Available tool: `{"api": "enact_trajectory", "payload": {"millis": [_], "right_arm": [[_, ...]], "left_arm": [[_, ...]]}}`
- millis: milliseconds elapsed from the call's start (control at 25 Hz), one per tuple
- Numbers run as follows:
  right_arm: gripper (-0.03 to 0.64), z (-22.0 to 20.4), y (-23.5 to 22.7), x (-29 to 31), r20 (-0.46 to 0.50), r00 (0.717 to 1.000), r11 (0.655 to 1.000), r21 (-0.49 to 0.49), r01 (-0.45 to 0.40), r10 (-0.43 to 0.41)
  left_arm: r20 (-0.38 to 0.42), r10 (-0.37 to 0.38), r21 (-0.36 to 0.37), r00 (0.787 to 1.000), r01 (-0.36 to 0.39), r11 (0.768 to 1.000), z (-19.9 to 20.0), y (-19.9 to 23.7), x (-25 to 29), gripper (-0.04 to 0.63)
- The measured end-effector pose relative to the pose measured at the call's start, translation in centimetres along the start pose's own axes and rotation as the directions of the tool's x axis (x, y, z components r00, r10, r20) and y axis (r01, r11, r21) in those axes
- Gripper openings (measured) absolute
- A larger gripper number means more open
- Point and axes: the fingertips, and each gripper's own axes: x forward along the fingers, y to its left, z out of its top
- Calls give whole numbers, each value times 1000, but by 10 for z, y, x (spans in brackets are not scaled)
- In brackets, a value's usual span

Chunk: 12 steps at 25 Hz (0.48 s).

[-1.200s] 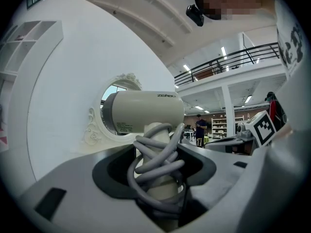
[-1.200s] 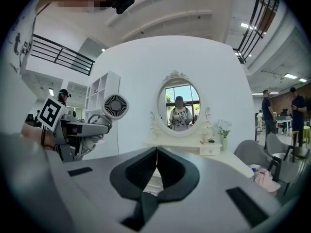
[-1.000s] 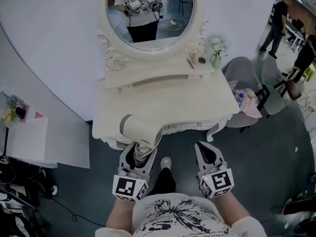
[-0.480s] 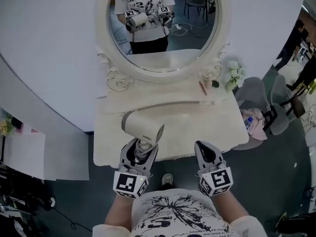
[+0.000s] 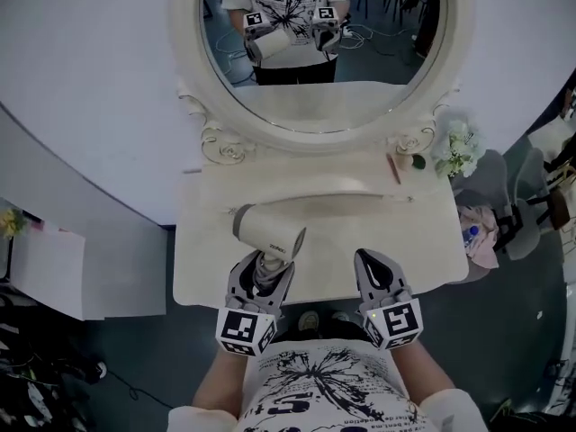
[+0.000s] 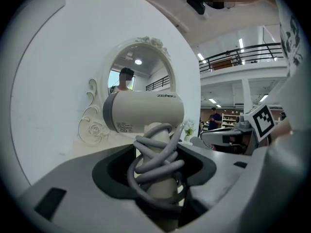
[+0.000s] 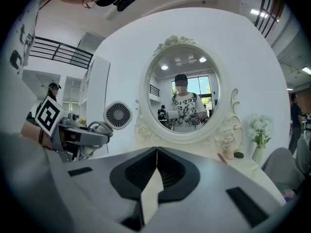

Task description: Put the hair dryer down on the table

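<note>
- Hair dryer [image 5: 268, 232] was held by its handle, barrel level, over the front left of the dressing table [image 5: 378, 232]; a grey cord [image 6: 156, 155] was seen wound round the handle.
- Left gripper [image 5: 260, 268] was clamped on that handle.
- Right gripper [image 5: 373, 264] was noted beside it; jaws closed together, nothing between them.
- Oval mirror [image 5: 360, 70] was seen behind the table.

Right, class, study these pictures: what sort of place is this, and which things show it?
Probably a staged dressing corner inside a large open hall: an ornate white dressing table with an oval mirror, a hair dryer over it, and a balcony railing with ceiling lights beyond.
</note>
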Motion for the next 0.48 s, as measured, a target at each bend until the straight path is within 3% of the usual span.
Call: {"api": "enact_trajectory", "payload": {"millis": [480], "right_arm": [[18,-37,-25,48,-83,983,987,8,-162,163]], "left_arm": [[-213,92,-85,973,-112,990,-80,9,58,253]]}}
